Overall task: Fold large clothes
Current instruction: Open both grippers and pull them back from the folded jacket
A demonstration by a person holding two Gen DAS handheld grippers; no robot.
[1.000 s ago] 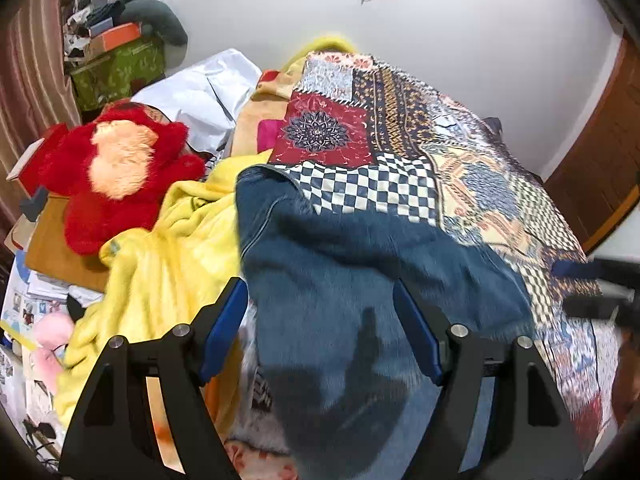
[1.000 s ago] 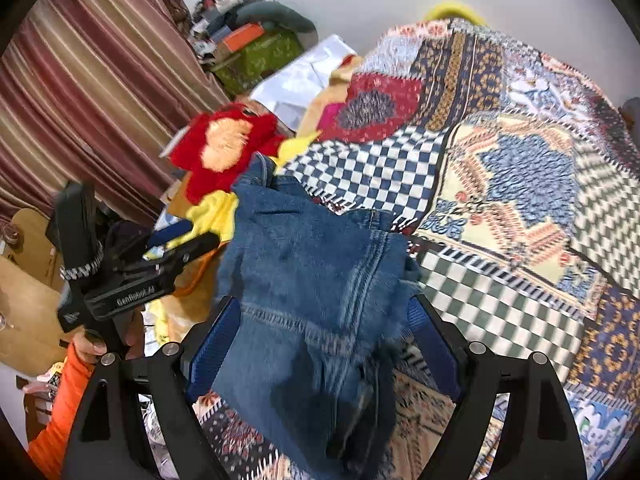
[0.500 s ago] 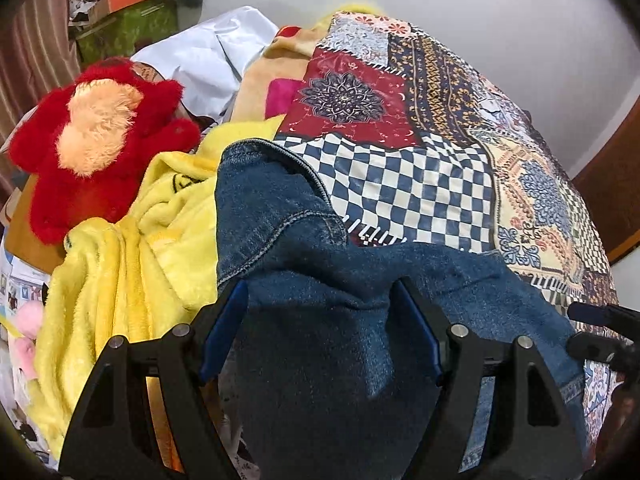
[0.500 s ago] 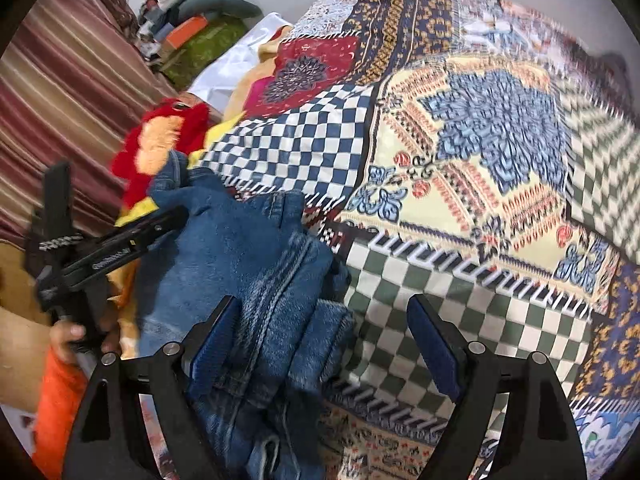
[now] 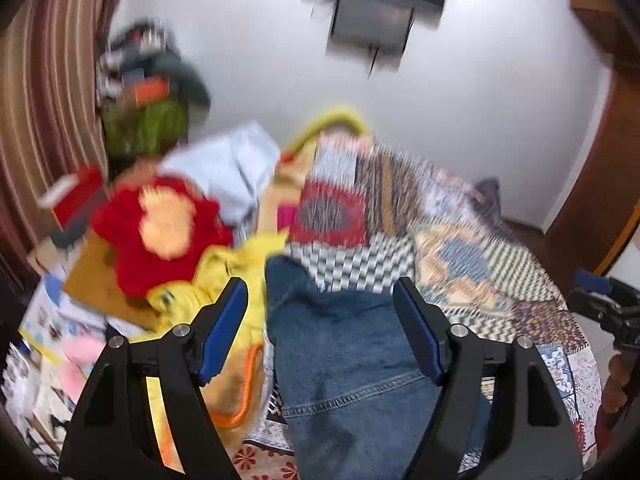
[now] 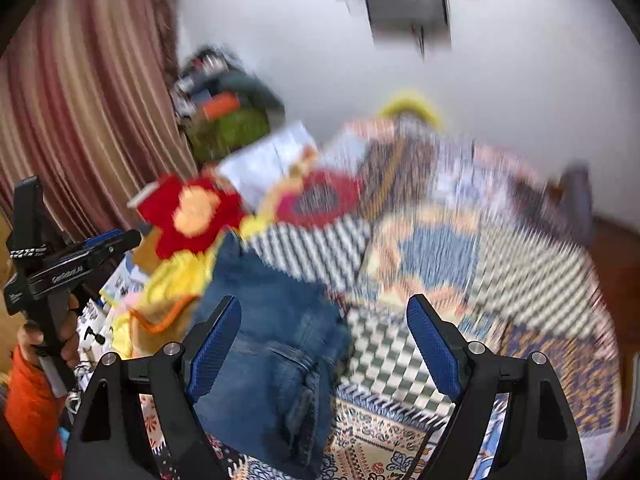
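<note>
the folded pair of blue denim jeans [image 5: 344, 344] [image 6: 276, 356] lay on the patchwork bedspread near its left edge, stacked in layers. a stitched hem ran across the top layer, and bunched seams showed along the right side. blur hid finer detail.

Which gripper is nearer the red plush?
Left. The left gripper is at the jeans' plush side; the right gripper is across them, farther from the red plush.

Jeans [image 5: 344, 360] on quilt [image 5: 480, 256], blanket [image 5: 224, 276] left (plush [image 5: 160, 232] behind)
</note>
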